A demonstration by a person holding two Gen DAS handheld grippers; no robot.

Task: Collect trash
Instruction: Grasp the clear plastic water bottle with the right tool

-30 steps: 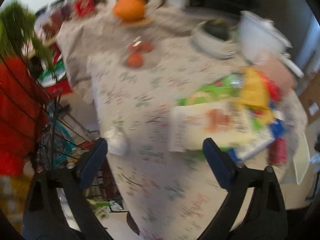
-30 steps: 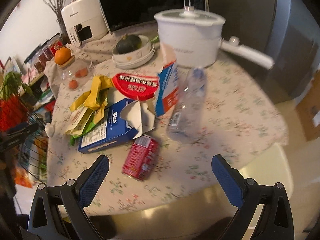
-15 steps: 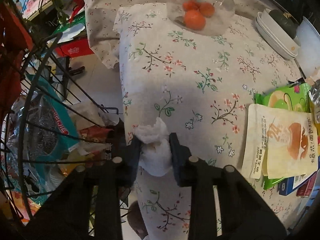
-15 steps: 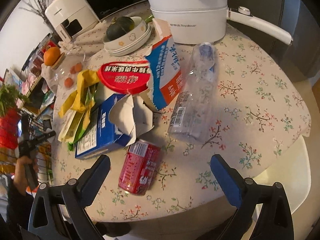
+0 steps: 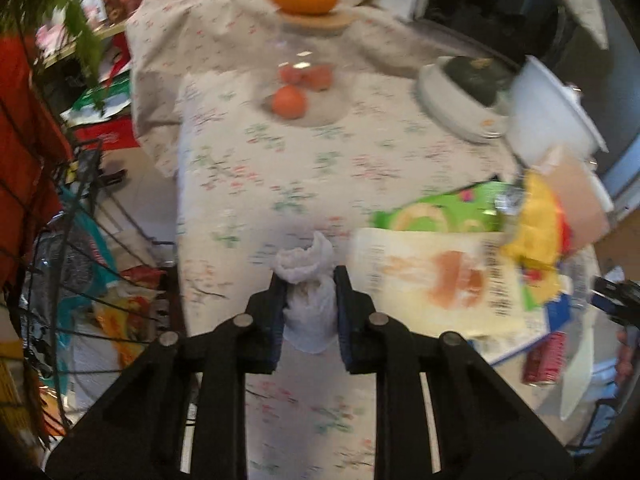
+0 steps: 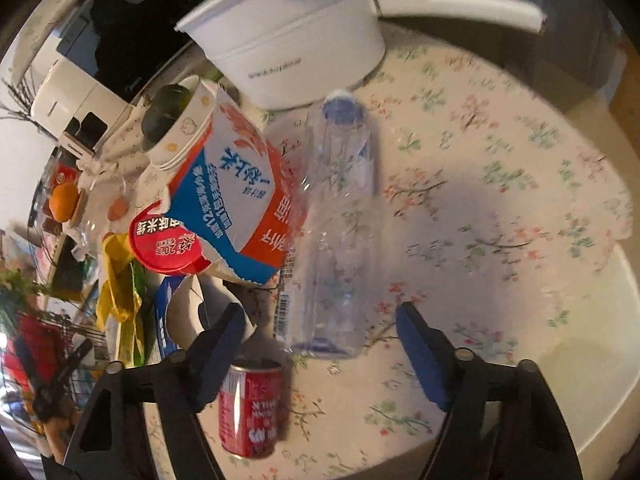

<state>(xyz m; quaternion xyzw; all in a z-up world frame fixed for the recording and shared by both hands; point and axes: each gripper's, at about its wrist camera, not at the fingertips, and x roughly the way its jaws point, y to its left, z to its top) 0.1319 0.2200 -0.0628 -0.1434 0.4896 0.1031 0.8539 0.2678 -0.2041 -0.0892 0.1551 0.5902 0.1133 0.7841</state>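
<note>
at the far left of the left wrist view stands the wire basket (image 5: 76,240), beside the surface's edge and already holding wrappers and bags. just right of it, the left gripper (image 5: 310,292) is clenched on a crumpled white tissue (image 5: 308,280), its blue pads pressing both sides, over the floral tablecloth (image 5: 320,152). the step in hand appears to be carrying this tissue off the surface; the next move likely calls for swinging left over the basket rim before letting go, so the light wad drops inside and not onto the floor.

in the right wrist view, the right gripper (image 6: 320,340) hangs released, jaws wide apart, just above the base of a clear plastic bottle (image 6: 336,232) lying on the surface, with a red can (image 6: 250,404) near its left finger. it probably needs to lower and close across the bottle, which looks slippery and easily crushed.
</note>
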